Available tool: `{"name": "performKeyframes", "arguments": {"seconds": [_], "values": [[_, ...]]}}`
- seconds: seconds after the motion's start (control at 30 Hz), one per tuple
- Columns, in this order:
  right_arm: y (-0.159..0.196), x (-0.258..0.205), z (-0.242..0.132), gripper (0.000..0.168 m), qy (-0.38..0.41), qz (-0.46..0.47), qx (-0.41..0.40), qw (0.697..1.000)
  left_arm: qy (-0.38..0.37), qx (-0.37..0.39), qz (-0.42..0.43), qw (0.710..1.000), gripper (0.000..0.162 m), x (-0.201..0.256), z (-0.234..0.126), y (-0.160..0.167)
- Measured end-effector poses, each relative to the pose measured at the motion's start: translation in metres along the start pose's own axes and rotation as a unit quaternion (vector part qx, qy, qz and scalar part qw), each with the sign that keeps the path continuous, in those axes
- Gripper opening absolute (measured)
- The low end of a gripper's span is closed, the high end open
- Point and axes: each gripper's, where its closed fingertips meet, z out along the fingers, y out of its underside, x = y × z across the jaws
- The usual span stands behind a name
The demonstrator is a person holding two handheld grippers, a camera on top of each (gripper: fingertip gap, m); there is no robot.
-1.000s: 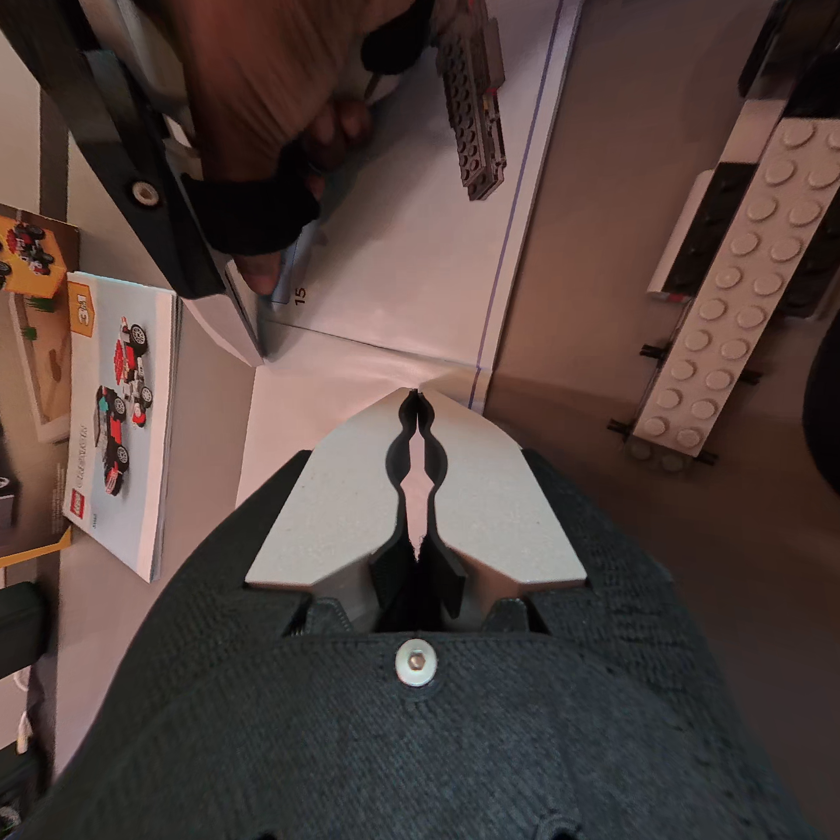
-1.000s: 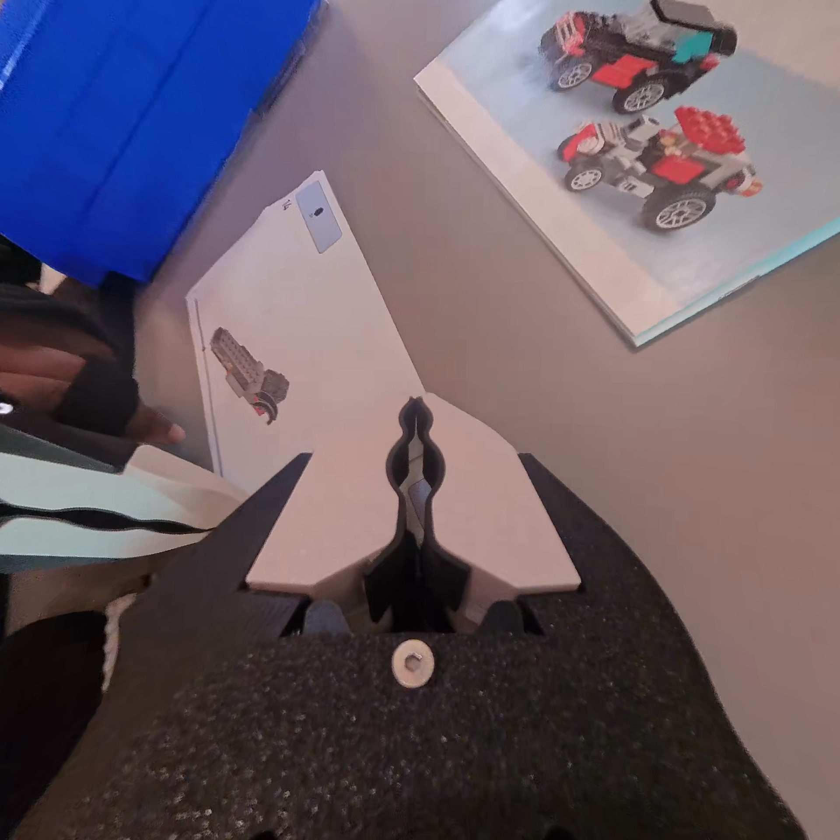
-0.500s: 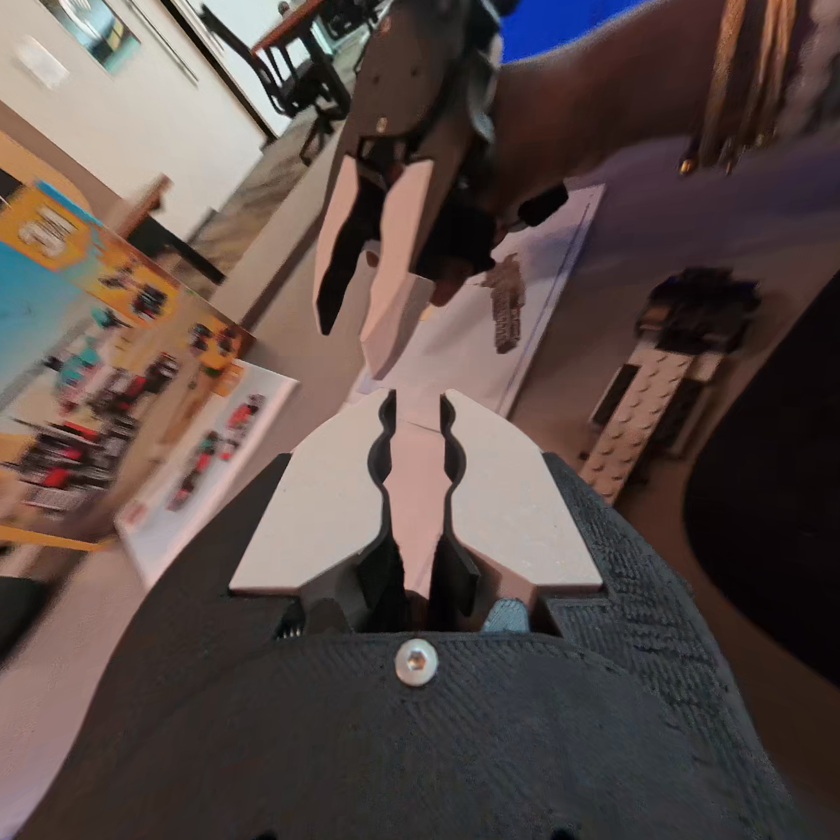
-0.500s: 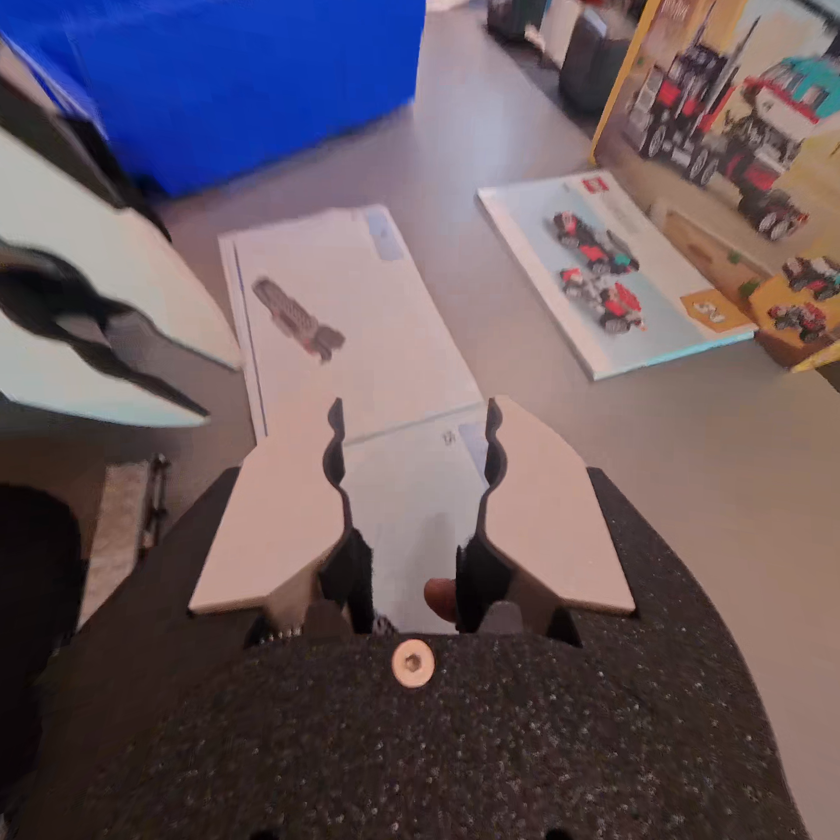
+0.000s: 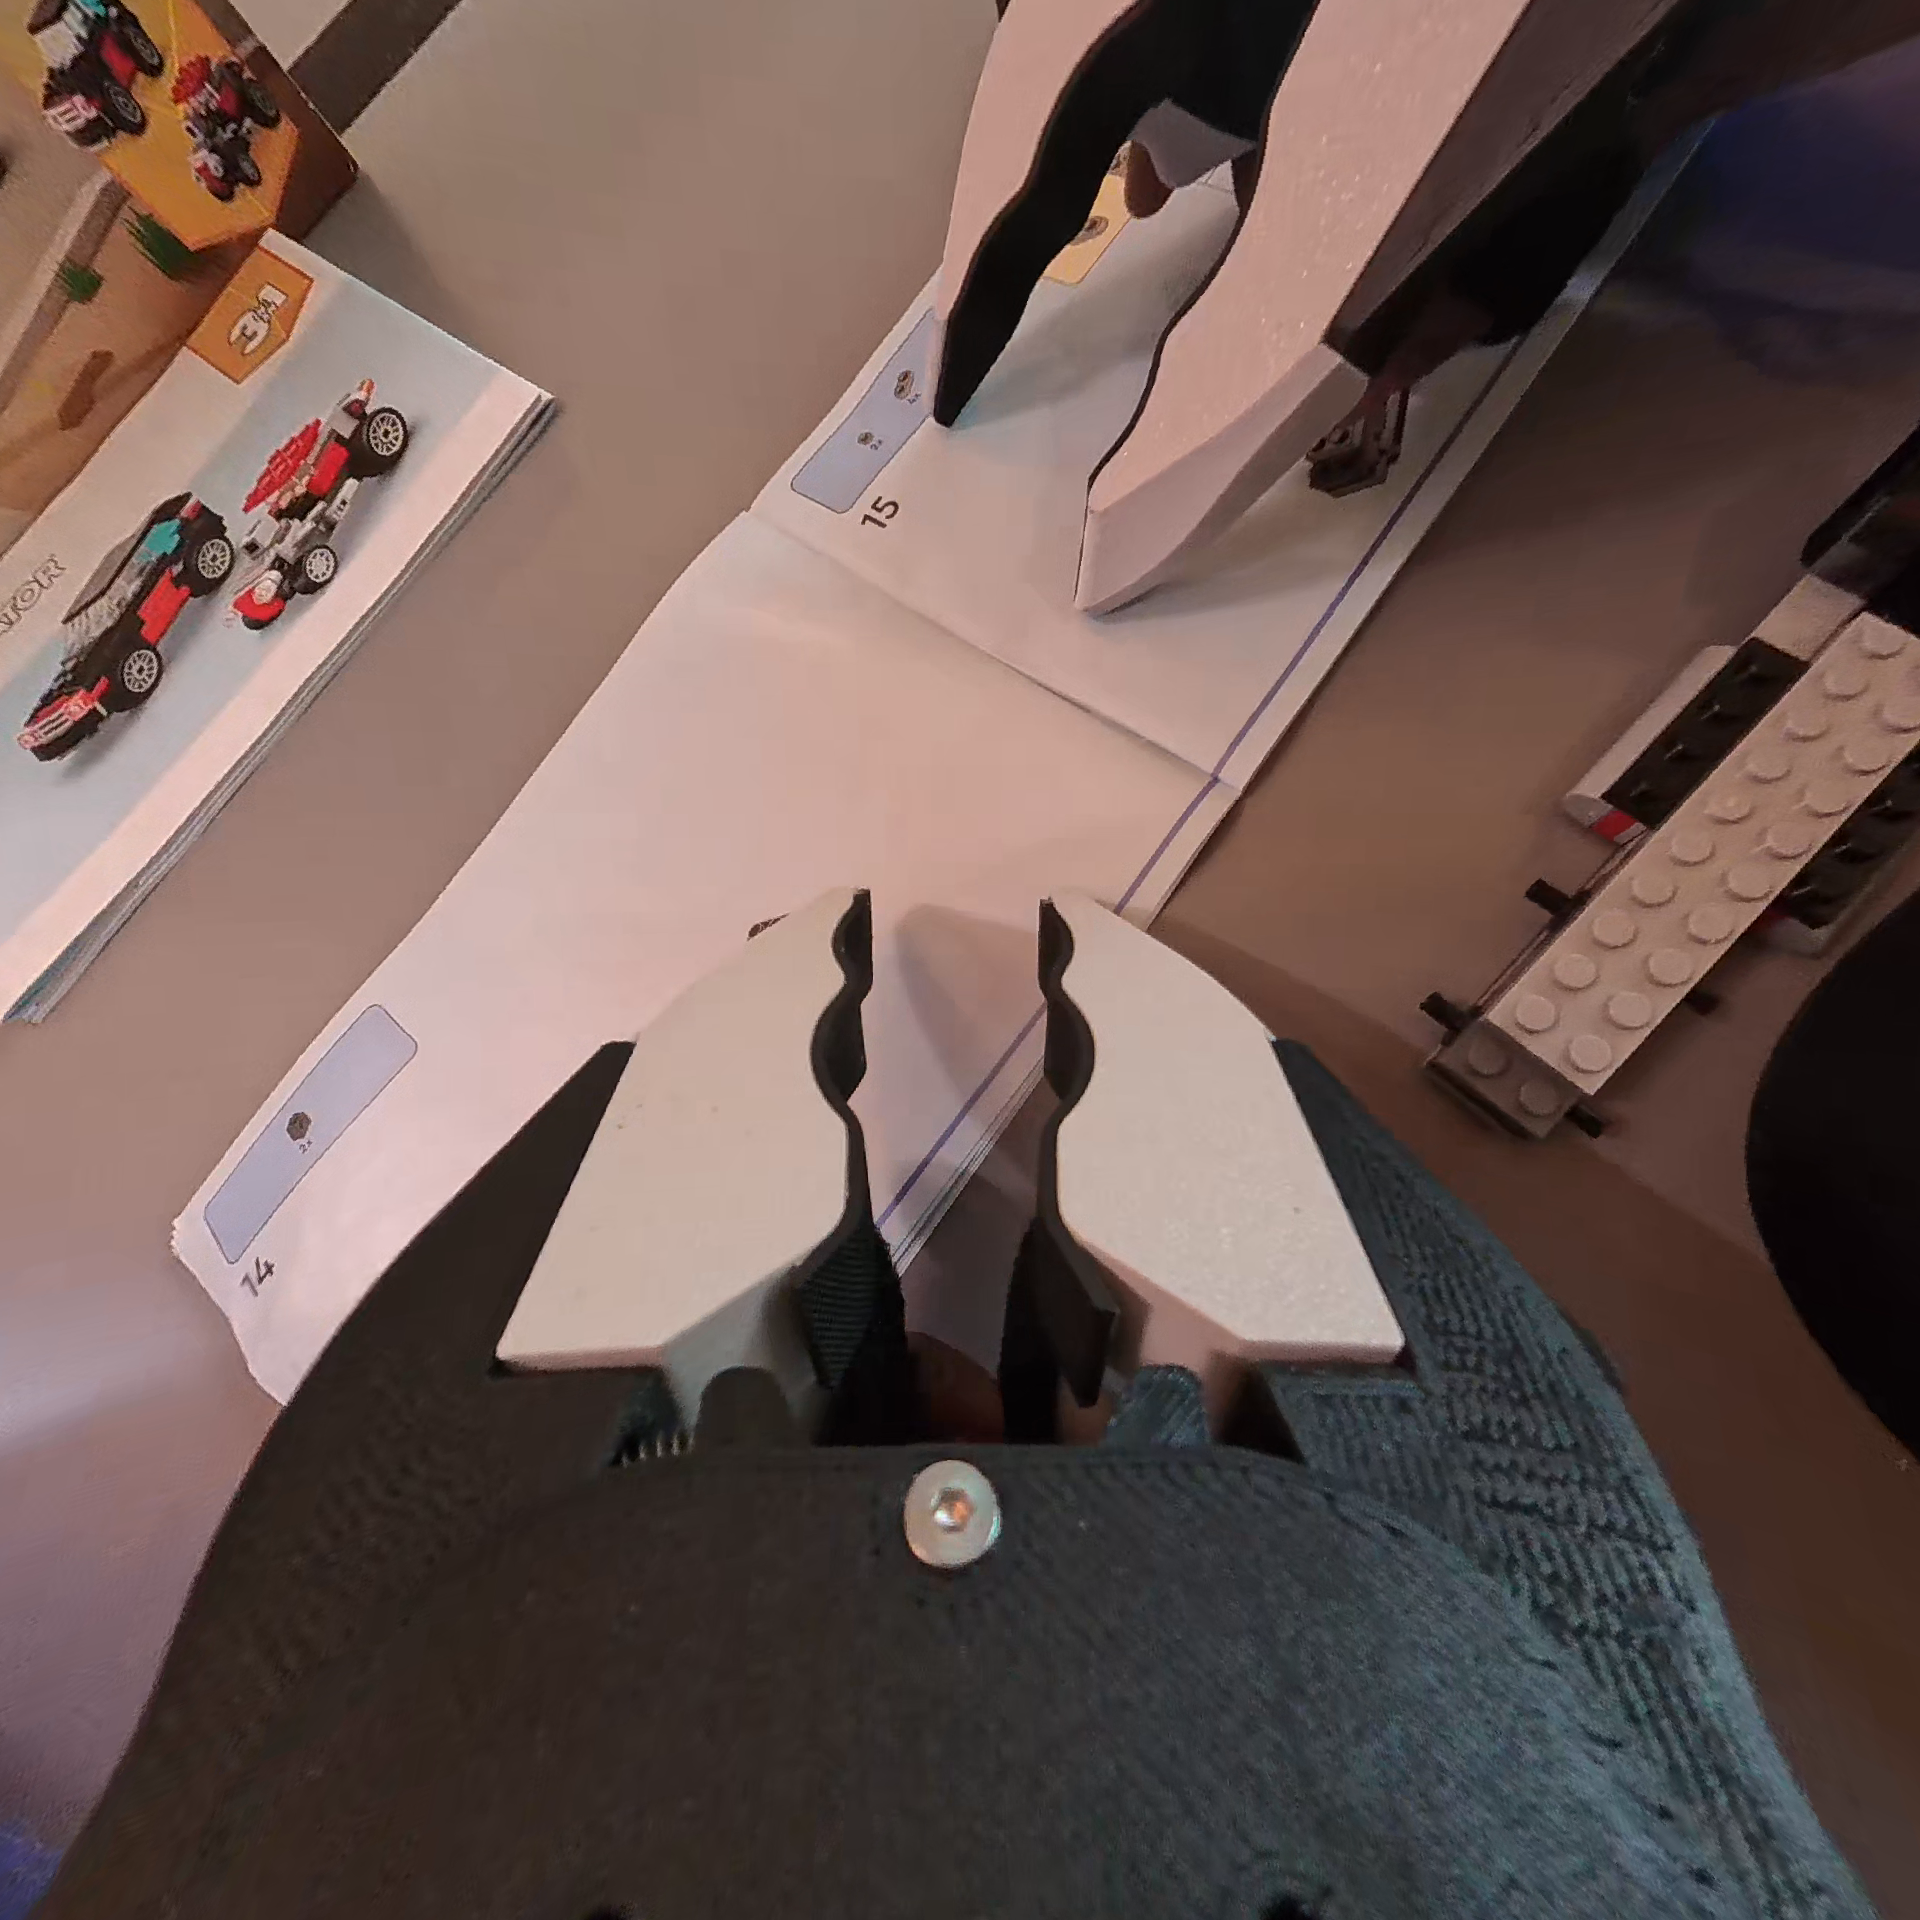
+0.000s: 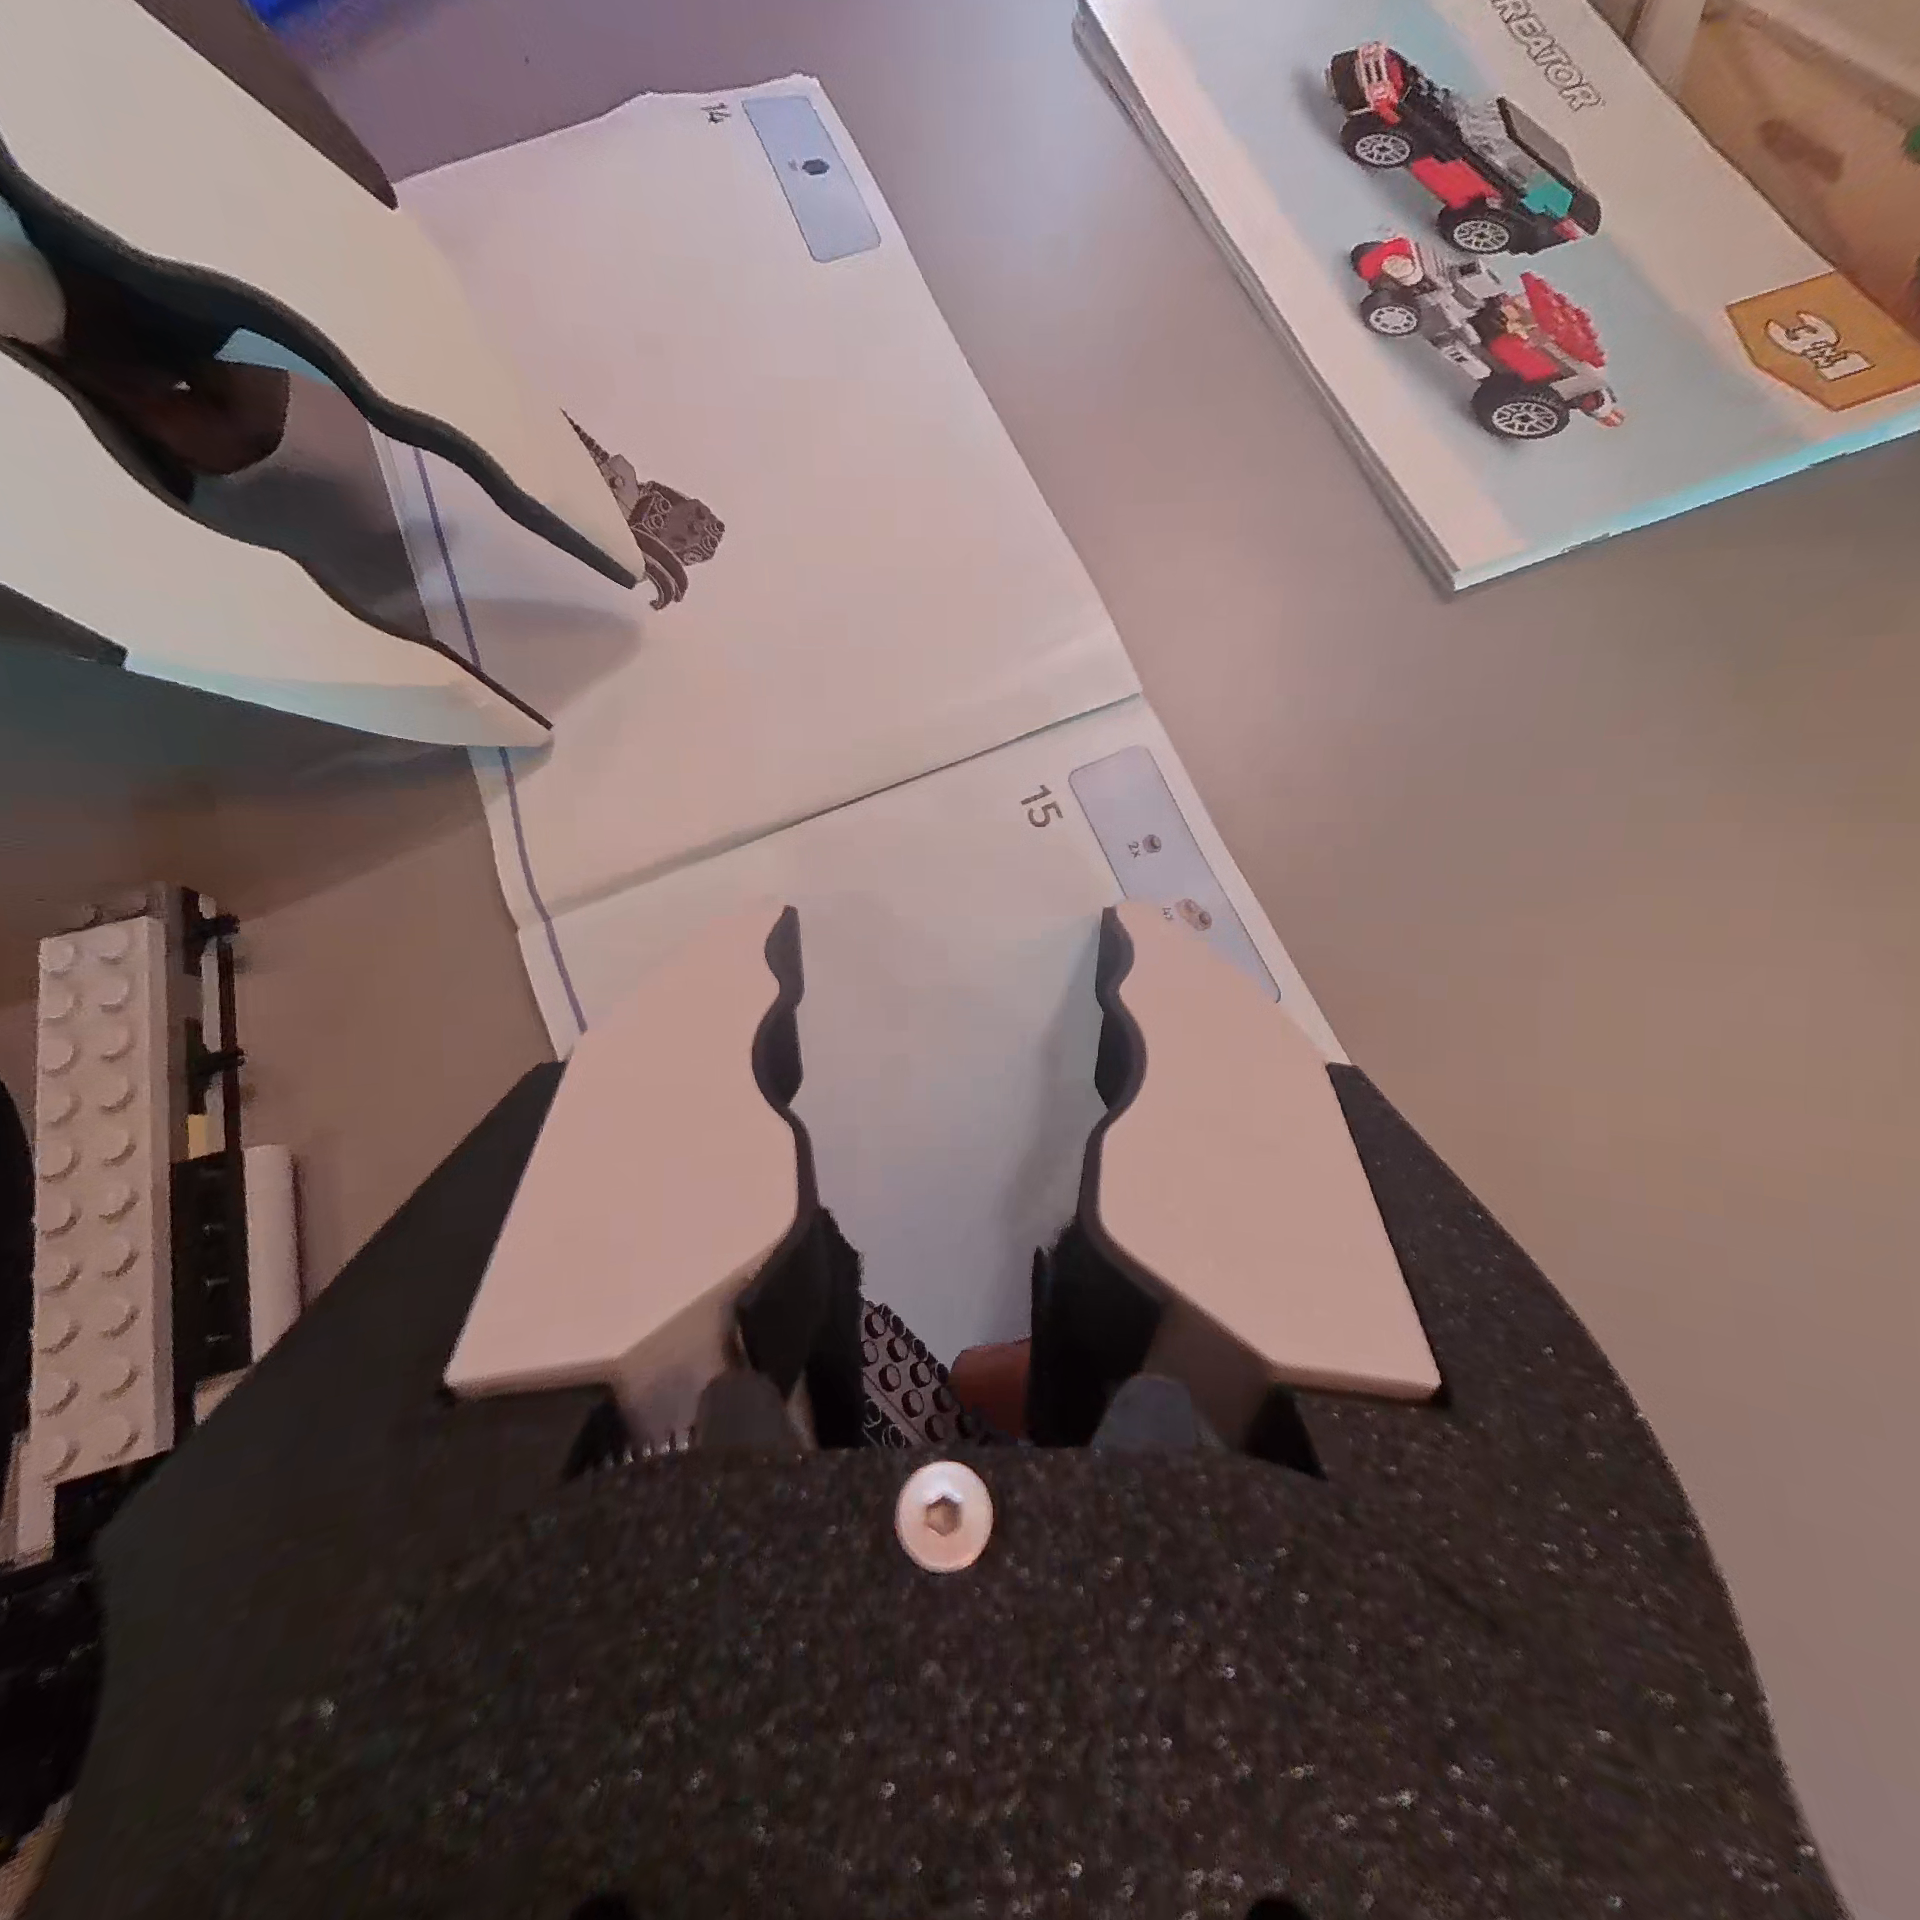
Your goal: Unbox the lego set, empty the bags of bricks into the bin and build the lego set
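Lego build (image 5: 1704, 873), a grey studded plate on black pieces, lies on the grey surface (image 5: 665, 166) beside the open instruction booklet (image 5: 831, 727). Both claws hover over the booklet's pages, left claw (image 5: 954, 914) and right claw (image 6: 945, 920) each parted and empty. A closed booklet (image 6: 1507, 291) lies nearby; only the left view shows the box (image 5: 156, 125).

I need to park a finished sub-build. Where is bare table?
Bare table lies between the open manual and the closed booklet. It is crowded by the grey plate and under both grippers.
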Motion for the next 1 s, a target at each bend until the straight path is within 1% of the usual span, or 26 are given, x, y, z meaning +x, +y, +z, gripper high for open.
{"name": "performKeyframes", "arguments": {"seconds": [0.07, 0.13, 0.23, 0.33, 0.4, 0.47, 0.57, 0.6, 0.7, 0.73, 0.8, 0.93, 1.0], "values": [[0.002, 0.001, -0.003, 0.055, -0.001, -0.001, 0.000, 1.000, 0.000, -0.001, 0.001, 1.000, 0.031, 0.000, -0.002, 0.000], [0.006, 0.002, -0.007, 0.055, -0.001, 0.000, 0.000, 1.000, -0.007, 0.026, -0.002, 1.000, 0.031, 0.000, -0.015, -0.007], [0.010, 0.004, -0.011, 0.055, 0.006, -0.001, 0.000, 1.000, -0.020, 0.096, -0.042, 0.994, 0.031, -0.009, -0.056, -0.021], [0.010, 0.005, -0.012, 0.057, 0.015, -0.005, 0.002, 1.000, -0.012, 0.107, -0.096, 0.990, 0.038, -0.024, -0.098, -0.013], [0.009, 0.005, -0.013, 0.057, 0.017, -0.009, 0.003, 1.000, 0.004, 0.129, -0.112, 0.985, 0.043, -0.028, -0.123, -0.010], [0.009, 0.005, -0.013, 0.057, 0.019, -0.010, 0.004, 1.000, 0.023, 0.148, -0.118, 0.982, 0.041, -0.026, -0.144, -0.009], [0.009, 0.006, -0.013, 0.058, 0.020, -0.008, 0.003, 1.000, 0.047, 0.147, -0.127, 0.980, 0.042, -0.025, -0.163, -0.004], [0.009, 0.006, -0.012, 0.058, 0.018, -0.005, 0.002, 1.000, 0.055, 0.152, -0.128, 0.979, 0.040, -0.025, -0.169, -0.004], [0.010, 0.005, -0.012, 0.057, 0.009, 0.002, 0.000, 1.000, 0.091, 0.172, -0.136, 0.971, 0.010, -0.022, -0.183, -0.004], [0.010, 0.005, -0.012, 0.057, 0.008, 0.002, 0.000, 1.000, 0.092, 0.172, -0.144, 0.970, 0.000, -0.026, -0.186, -0.001], [0.010, 0.004, -0.012, 0.055, 0.006, -0.002, 0.001, 1.000, 0.075, 0.166, -0.146, 0.972, 0.000, -0.034, -0.189, 0.007], [0.009, 0.003, -0.013, 0.055, 0.014, -0.017, 0.005, 1.000, -0.001, 0.152, -0.121, 0.981, 0.001, -0.060, -0.201, 0.024], [0.008, 0.002, -0.013, 0.059, 0.015, -0.021, 0.006, 1.000, -0.024, 0.140, -0.130, 0.981, 0.007, -0.072, -0.208, 0.033]]}}
